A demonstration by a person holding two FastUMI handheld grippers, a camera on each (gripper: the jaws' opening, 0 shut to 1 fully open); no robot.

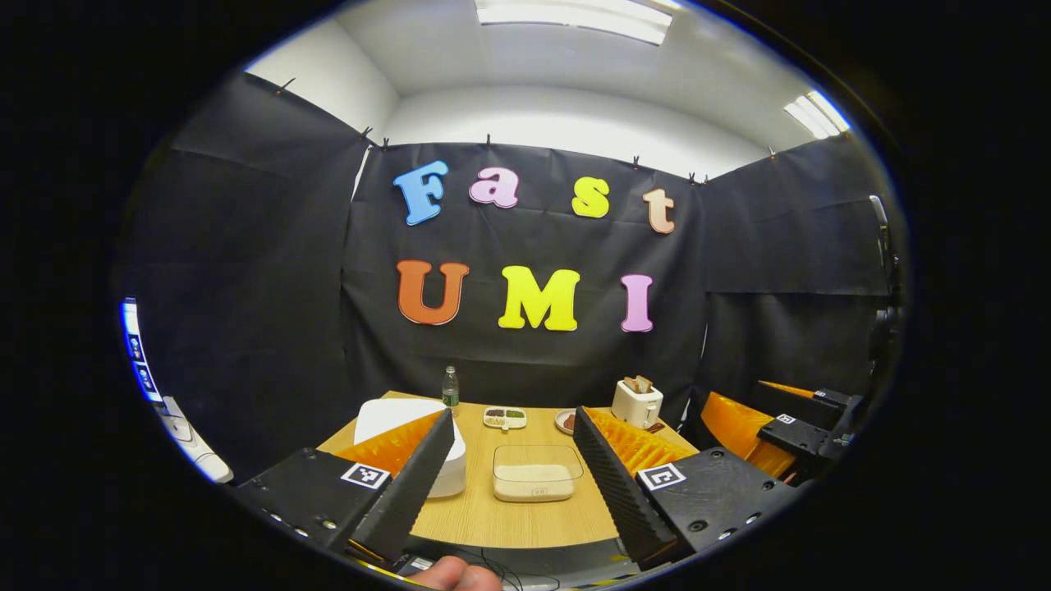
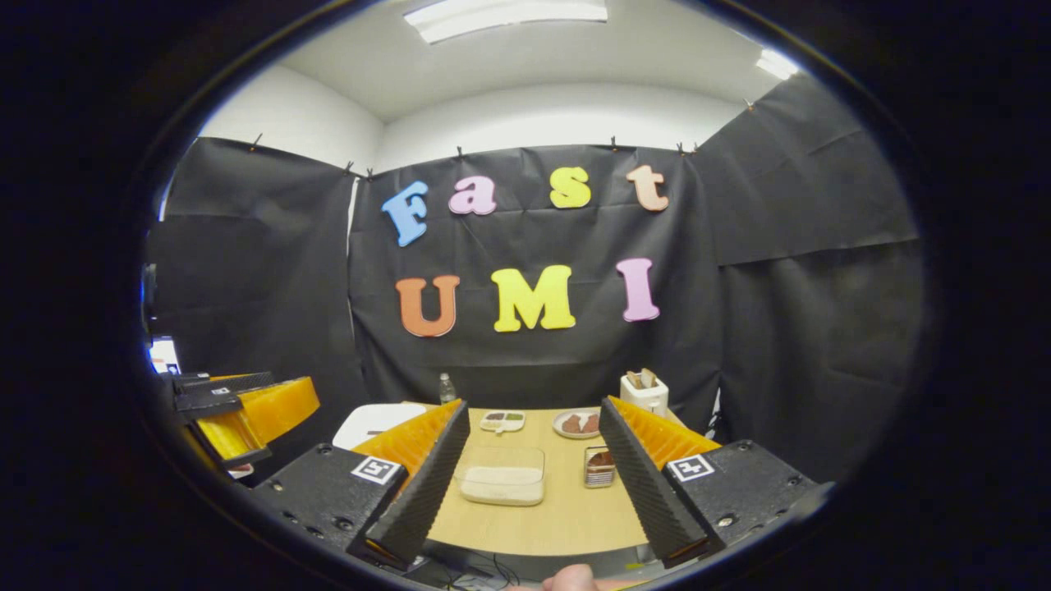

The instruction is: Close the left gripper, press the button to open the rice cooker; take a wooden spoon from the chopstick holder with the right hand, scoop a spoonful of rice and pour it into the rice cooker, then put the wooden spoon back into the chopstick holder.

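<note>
From where I stand, both grippers hang above the near edge of the wooden table (image 1: 484, 513), fingers spread wide, gripping nothing. In the left gripper view, the left gripper (image 1: 513, 472) frames the scene: the white rice cooker (image 1: 394, 419) sits at the table's left, lid down, partly behind the left finger. Behind it stands a small bottle (image 1: 450, 387). At the middle lies a clear box of rice (image 1: 537, 474), with a little divided dish (image 1: 505, 418) beyond. A white toaster (image 1: 636, 402) stands at the far right corner. In the right gripper view, the right gripper (image 2: 534, 468) is likewise open; a plate (image 2: 577, 423) and the chopstick holder (image 2: 599, 466) sit just beside its right finger.
</note>
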